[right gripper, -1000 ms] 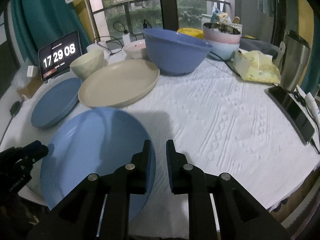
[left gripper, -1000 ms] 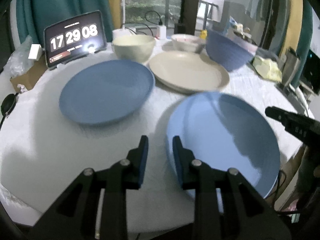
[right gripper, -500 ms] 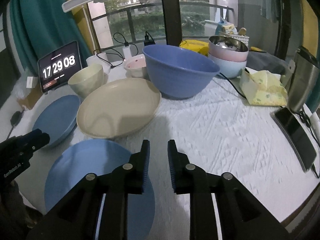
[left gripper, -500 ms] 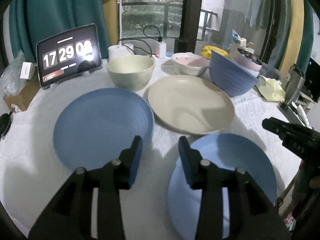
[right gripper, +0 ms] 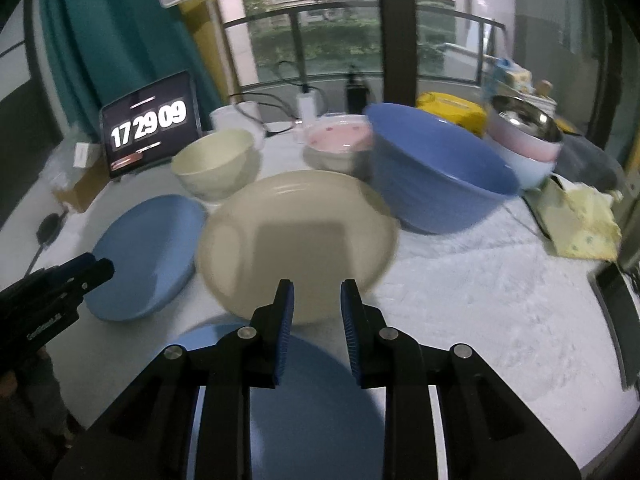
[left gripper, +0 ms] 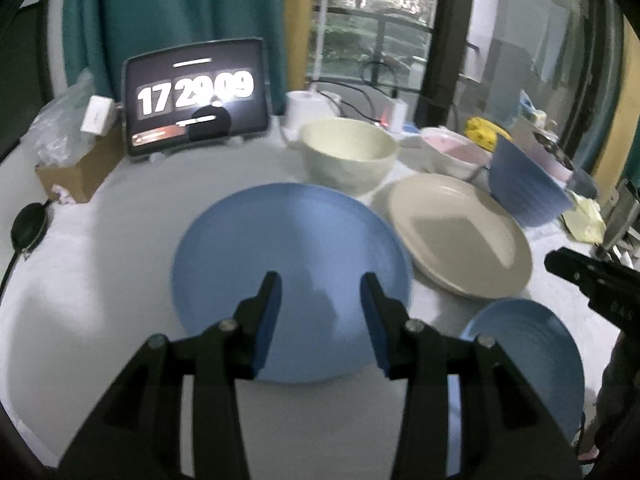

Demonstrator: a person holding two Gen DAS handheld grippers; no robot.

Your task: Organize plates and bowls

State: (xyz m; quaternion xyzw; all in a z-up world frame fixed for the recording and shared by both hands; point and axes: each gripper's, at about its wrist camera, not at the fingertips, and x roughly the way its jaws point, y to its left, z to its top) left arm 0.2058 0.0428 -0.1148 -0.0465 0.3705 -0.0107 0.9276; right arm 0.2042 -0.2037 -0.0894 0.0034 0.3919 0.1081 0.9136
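On the counter (right gripper: 460,288), three plates lie in a cluster: one plate (left gripper: 288,280) to the left, a second plate (right gripper: 296,240) just right of it, a third plate (right gripper: 304,392) nearest. Behind them stand three bowls: small bowl (right gripper: 216,164) left, middle bowl (right gripper: 340,140) farther, large bowl (right gripper: 436,176) right. A tablet (left gripper: 196,96) stands far left.

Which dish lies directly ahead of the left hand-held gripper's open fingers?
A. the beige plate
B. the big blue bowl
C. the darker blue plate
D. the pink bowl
C: in the left wrist view, the open left hand-held gripper frames the darker blue plate; the beige plate lies off to its right.
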